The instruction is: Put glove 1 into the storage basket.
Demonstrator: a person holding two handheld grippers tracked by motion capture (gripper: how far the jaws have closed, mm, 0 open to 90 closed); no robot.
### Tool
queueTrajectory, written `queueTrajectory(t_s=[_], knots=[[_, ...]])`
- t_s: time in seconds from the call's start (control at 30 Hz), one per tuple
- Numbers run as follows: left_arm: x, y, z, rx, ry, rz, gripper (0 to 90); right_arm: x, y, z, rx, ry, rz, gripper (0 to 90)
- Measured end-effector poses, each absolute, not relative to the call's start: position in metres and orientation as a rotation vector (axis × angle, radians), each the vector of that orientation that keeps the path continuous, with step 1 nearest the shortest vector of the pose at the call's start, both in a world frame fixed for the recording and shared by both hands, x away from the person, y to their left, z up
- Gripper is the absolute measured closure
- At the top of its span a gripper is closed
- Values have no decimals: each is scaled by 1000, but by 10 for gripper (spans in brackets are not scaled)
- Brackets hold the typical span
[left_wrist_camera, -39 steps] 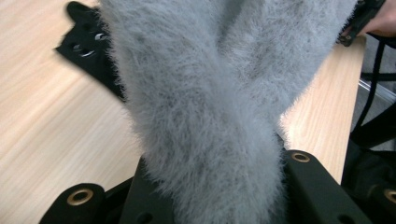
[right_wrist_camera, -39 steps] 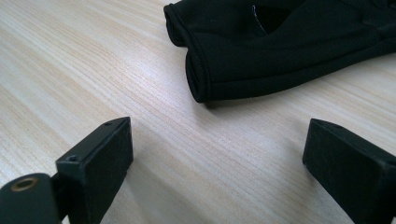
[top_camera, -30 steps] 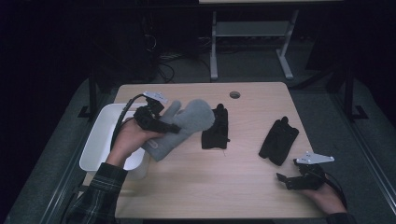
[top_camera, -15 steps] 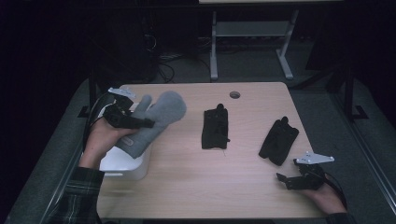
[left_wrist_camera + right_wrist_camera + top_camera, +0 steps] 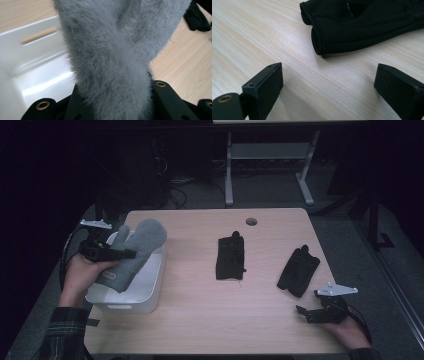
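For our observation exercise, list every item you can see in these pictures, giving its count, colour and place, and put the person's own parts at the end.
Fuzzy mitten: one, grey, held above the bin at the table's left edge.
Bin: one, white, on the left edge of the table, partly overhanging it.
Gloves: two, black, flat on the table; one near the middle, one toward the right.
Table: one, light wood, with a round hole near the far edge.
Frame with legs: one, pale grey, on the floor behind the table.
Left tongs: one, black, shut on the mitten.
Right tongs: one, black, open, resting low near the right glove.
Hands: two, left and right, at the near corners.
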State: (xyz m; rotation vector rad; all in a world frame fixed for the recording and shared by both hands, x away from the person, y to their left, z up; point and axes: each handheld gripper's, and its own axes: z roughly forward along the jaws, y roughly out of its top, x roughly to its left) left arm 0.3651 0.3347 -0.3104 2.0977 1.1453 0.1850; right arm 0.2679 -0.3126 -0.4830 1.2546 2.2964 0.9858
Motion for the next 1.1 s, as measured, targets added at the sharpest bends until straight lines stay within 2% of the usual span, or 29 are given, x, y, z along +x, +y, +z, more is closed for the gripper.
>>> queueTrajectory(t_s=[0.37,0.9,1.1], knots=[[372,362,-344,2082,1267,140,666,268,-313,-483,1255,2296,987,82],[398,354,-405,2124,1412,29,635,268,-312,-483,1257,2295,988,83],[401,353,-411,2183,1441,55,524,268,-312,-483,1257,2295,988,83]])
